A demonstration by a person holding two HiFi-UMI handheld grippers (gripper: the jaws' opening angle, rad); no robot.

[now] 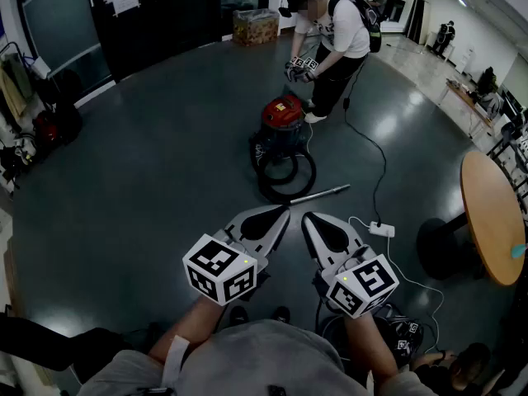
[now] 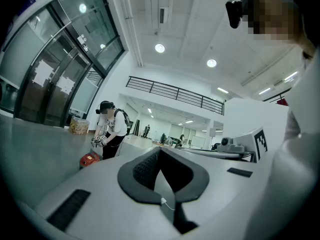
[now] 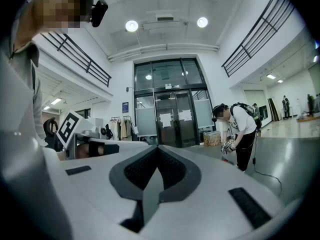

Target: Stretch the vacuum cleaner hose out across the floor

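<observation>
Head view: the left claw (image 1: 279,213) and right claw (image 1: 309,219) are held level, side by side, both closed and empty. The hose (image 1: 286,172) lies coiled on the floor (image 1: 148,163) against the red vacuum cleaner (image 1: 282,112), well ahead of both claws (another person (image 1: 334,31) bends over it). Left gripper view: jaws together, nothing between them. Right gripper view: jaws together, nothing held.

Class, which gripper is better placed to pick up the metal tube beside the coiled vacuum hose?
Probably the right gripper: most of the metal tube lies ahead on its side, while only the tube's near end lies before the left gripper. Both are shut and empty.
</observation>
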